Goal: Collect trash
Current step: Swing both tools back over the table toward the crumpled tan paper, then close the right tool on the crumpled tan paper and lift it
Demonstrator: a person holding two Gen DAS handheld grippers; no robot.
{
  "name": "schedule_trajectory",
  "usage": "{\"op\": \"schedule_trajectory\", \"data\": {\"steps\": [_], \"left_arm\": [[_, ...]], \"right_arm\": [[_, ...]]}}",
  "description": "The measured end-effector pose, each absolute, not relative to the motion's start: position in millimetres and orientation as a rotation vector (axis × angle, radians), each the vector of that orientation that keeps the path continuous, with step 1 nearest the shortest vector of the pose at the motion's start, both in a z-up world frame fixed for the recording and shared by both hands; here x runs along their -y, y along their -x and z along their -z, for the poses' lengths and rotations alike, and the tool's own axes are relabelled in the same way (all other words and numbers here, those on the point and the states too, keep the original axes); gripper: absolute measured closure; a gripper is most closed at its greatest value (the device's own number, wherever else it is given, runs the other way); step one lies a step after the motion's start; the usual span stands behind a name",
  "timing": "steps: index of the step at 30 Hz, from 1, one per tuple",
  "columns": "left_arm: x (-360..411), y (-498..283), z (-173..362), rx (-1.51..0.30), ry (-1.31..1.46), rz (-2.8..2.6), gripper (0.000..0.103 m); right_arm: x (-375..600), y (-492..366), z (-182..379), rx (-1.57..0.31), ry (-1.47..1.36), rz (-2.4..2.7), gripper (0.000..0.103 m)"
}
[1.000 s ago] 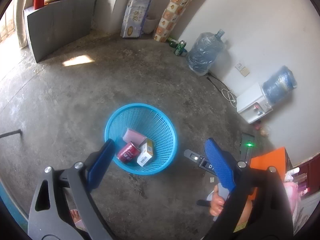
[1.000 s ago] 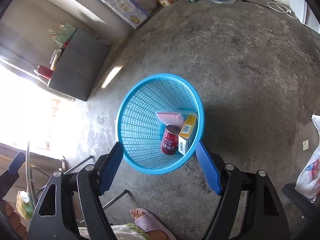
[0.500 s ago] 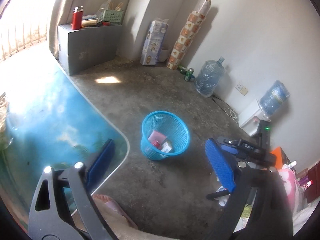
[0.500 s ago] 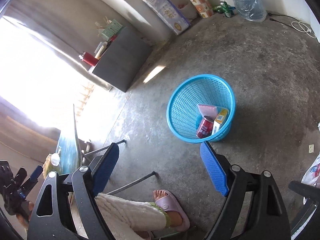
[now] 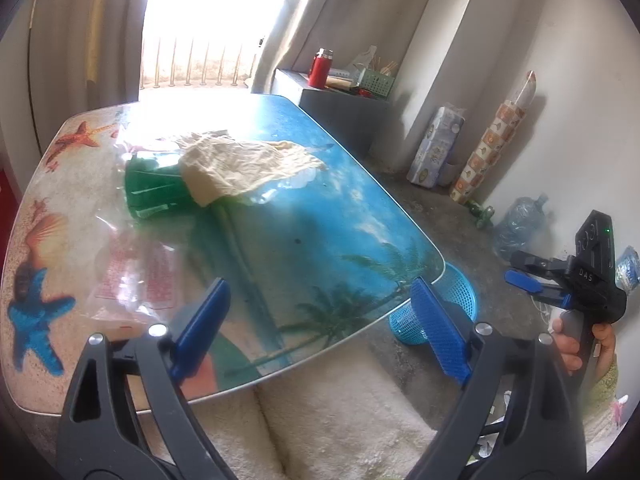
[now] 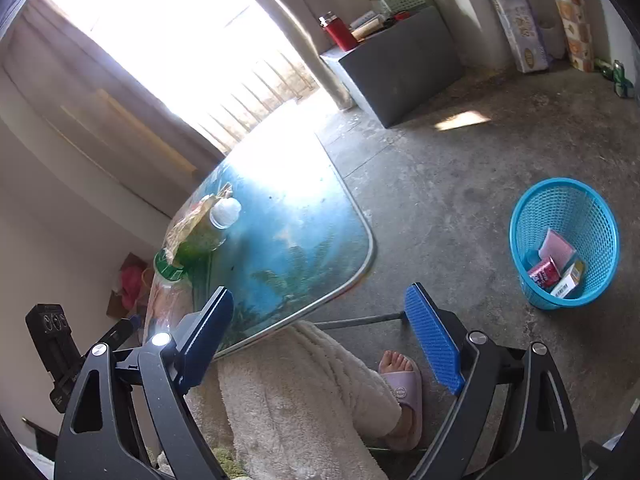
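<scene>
Ahead, a green bottle [image 5: 154, 190] under crumpled paper [image 5: 244, 166] lies on the bench [image 5: 320, 240], beyond both empty, wide-open hand-held grippers: left hand-held gripper [image 5: 320, 320], right hand-held gripper [image 6: 320, 328].

Bare grey concrete floor [image 6: 460, 184], stained, w/ a sunlit patch [image 6: 462, 120] near a grey cabinet [image 6: 400, 68]. Big bright window [image 5: 200, 20] w/ bars, blown out by glare; beige curtains [image 5: 336, 12] either side. Walls [image 5: 568, 60] white. Glass-top table [image 5: 304, 240] w/ beach print: palms, starfish, shell; strong glare on far end. Along the wall: tissue-roll pack [image 5: 436, 148], patterned roll [image 5: 492, 144] leaning upright, water jug [image 5: 520, 228] on floor. Cabinet top cluttered, incl. red flask [image 5: 320, 68] & green basket [image 5: 376, 82].
</scene>
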State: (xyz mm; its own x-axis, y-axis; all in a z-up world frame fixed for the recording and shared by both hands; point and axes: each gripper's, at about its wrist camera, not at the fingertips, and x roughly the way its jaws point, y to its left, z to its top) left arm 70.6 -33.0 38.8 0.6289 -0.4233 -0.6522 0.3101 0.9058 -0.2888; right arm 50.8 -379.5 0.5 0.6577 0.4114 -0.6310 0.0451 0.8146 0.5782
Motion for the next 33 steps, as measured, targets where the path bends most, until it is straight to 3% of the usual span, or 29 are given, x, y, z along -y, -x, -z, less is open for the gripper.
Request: {"op": "schedule_trajectory", "data": {"steps": [11,24,29,33], "left_arm": [[-48,-76,-47,-0.707,0.196,0.298,0.016],[-108,-92,-22,-0.734,0.221,0.174,0.016],[-111,-98,-11,-0.751,0.185,0.165,0.016],[-105,-102,-2,-0.781,0.152,0.205,0.016]], "right_arm": [[231,-140,-53,-0.844,-0.267,-0.471,0.018],[72,-152,-19,-0.542,0.793,-0.381,0.019],[50,-148,3,-0.499,0.979,-0.382,0.028],[47,-149,7,-0.503,0.999,-0.366,0.045]]}}
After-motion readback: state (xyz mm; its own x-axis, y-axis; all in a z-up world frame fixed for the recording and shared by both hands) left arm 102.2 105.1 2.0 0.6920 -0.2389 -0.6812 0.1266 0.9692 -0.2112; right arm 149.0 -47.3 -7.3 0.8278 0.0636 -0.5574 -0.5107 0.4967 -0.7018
